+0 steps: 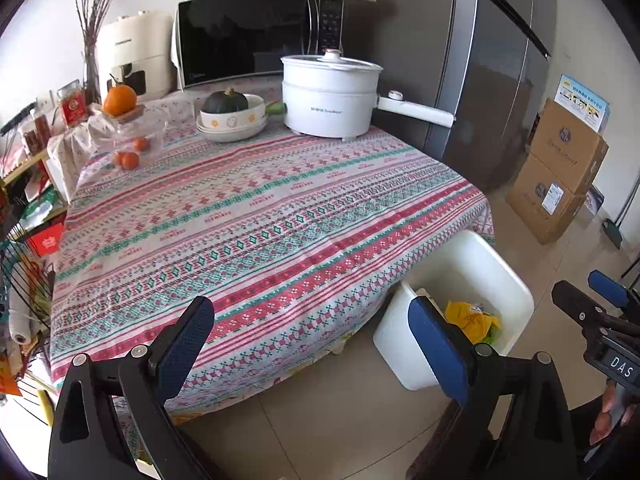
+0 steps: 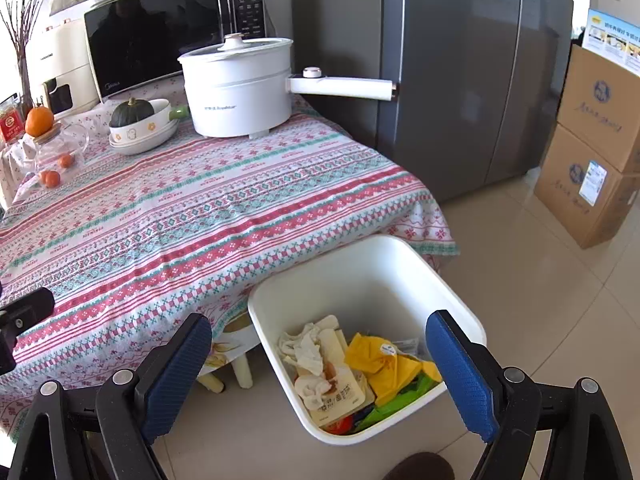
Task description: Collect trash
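Both tools stand with their blue pads wide apart and nothing between them: the left tool (image 1: pixel 312 344) over the near edge of the surface, the right tool (image 2: pixel 320 376) above the white trash bin (image 2: pixel 460 312) on the tiled floor (image 2: pixel 540 300). Just below and ahead of the right tool, the trash lies inside the bin: a crumpled white tissue (image 2: pixel 304 348), a yellow wrapper (image 2: pixel 380 360), a green scrap (image 2: pixel 404 396) and a printed food pouch (image 2: pixel 340 396) whose characters are too small to read with certainty. In the left wrist view the right tool's housing shows at the right edge with a label reading "DAS" (image 1: pixel 622 368). Ahead of both tools spreads the surface (image 1: pixel 248 216), covered in a cloth banded in red, pink and teal, with rows of small repeated lettering that may be a brand but stays illegible. Farther off stands a white electric pot (image 2: pixel 240 88) with grey writing on its side, its long handle pointing toward the fridge, beside stacked bowls holding a dark green squash (image 2: pixel 132 114). Left of these sit a glass jar (image 1: pixel 138 136) with small oranges and a large orange on its lid. Behind are a black-fronted microwave (image 1: pixel 256 36) under a floral cloth, a cream appliance (image 1: pixel 132 56), the grey fridge (image 2: pixel 460 72), and, far right, stacked cardboard boxes (image 2: pixel 592 148) with round blue logos and a white shipping label.
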The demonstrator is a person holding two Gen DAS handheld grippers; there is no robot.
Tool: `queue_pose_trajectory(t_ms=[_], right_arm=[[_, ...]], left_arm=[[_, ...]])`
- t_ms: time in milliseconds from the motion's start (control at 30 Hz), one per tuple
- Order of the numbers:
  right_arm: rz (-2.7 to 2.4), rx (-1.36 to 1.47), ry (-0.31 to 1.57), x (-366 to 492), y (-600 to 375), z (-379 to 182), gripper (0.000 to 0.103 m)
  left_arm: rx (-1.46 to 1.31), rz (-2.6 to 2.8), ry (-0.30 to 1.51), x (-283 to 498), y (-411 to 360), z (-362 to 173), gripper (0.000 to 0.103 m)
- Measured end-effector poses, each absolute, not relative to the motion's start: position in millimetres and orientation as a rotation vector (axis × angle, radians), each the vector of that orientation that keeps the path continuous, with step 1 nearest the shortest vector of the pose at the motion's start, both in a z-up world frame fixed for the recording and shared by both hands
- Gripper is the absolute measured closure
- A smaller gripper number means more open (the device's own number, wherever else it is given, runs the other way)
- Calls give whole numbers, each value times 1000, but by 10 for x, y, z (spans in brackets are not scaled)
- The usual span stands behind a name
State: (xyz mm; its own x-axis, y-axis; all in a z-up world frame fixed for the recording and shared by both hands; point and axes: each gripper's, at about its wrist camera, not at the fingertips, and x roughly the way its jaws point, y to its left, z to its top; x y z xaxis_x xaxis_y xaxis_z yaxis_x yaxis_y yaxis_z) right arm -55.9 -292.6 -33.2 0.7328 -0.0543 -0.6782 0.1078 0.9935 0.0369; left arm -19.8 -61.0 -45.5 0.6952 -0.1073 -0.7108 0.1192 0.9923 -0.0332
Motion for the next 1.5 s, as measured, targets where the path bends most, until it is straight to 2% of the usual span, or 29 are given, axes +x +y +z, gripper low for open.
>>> queue_pose_trajectory(t_ms=[500,1500], right_arm=[[-134,46,672,-577,-2841,-257,11],[-130,44,677,-573,-2806,-276,10]], left_arm=[[39,-134,757,-313,-679,-411,4],[34,-156,796,-285,-717,-475,3]])
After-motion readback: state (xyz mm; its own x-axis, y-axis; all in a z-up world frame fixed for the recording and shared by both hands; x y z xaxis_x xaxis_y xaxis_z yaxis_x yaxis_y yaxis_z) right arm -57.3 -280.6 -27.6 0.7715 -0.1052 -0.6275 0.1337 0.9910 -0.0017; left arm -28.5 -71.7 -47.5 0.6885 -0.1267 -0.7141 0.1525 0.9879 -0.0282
